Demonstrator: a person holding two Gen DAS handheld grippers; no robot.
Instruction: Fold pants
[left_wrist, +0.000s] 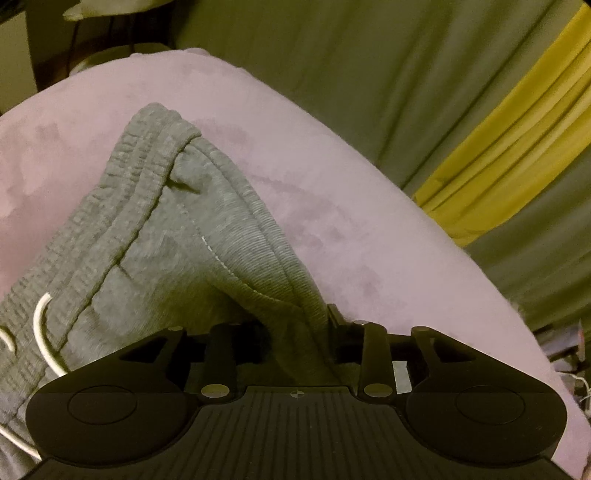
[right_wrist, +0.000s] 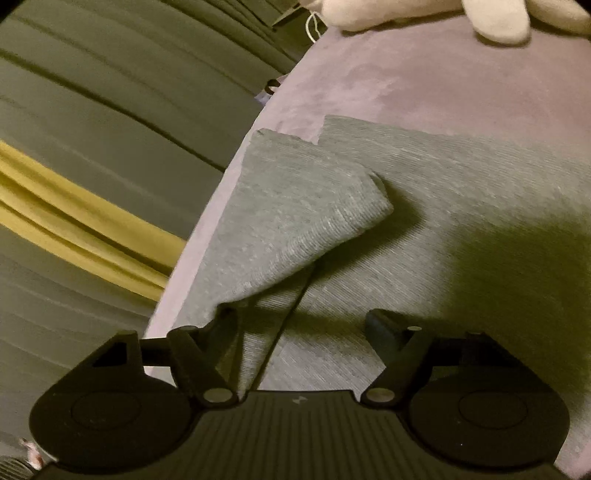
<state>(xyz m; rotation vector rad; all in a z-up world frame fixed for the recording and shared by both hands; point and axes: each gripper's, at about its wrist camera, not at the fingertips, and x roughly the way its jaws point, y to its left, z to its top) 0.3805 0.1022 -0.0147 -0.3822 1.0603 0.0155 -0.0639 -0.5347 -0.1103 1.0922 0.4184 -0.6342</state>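
Grey knit pants lie on a mauve suede cushion. In the left wrist view the ribbed waistband and a white drawstring show at the left. My left gripper is shut on a raised fold of the pants' side seam. In the right wrist view the leg end of the pants lies flat, with one corner lifted and curled over. My right gripper is open just above the fabric, its left finger touching the base of the lifted corner.
The cushion edge runs close to the pants on the left of the right wrist view. Beyond it hang olive drapes with a yellow band. A pale plush object rests at the cushion's far edge.
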